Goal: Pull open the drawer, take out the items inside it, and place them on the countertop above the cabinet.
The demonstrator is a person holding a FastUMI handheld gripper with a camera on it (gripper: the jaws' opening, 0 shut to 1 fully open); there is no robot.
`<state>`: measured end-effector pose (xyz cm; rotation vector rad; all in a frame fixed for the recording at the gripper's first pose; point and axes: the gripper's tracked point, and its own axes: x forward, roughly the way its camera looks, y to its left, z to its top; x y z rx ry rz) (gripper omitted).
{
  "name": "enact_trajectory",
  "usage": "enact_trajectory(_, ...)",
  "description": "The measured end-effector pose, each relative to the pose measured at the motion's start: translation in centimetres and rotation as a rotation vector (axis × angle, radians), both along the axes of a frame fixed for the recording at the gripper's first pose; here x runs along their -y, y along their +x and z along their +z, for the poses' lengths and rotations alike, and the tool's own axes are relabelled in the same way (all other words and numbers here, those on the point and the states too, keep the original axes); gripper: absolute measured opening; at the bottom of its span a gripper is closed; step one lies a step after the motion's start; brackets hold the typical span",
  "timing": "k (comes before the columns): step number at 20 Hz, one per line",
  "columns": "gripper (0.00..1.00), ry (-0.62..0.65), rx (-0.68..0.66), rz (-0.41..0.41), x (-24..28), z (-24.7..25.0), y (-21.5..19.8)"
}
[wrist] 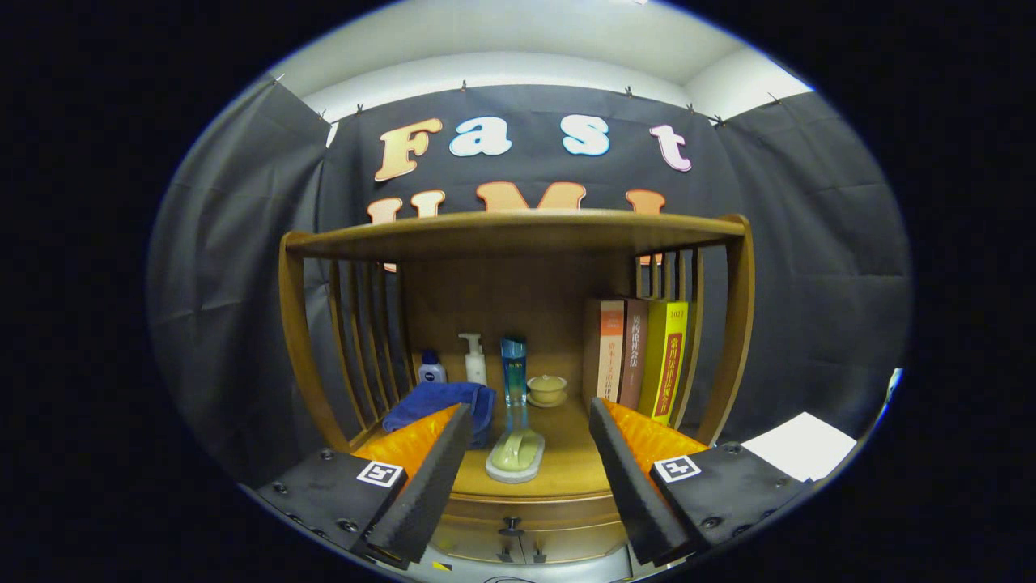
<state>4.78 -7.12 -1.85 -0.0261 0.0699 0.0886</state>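
Hovering before the wooden cabinet [518, 243], the gripper [530, 453] has its fingers spread wide, gripping nothing. Drawer [518, 541] sits below and between the fingertips, apparently closed. On the countertop [571, 465] beyond: soap dish [515, 455], blue cloth [441, 402], bottles, books [639, 356].

The wooden countertop [566, 465] carries 3 bottles, a blue cloth [441, 402], a soap dish [515, 455], perhaps a lidded cup [547, 389], and 3 books [639, 356].
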Motion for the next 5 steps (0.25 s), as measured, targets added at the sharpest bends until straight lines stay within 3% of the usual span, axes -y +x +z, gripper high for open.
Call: enact_trajectory(5, 0.97, -0.006, 0.052, -0.011, 0.9, 5.2, -0.4)
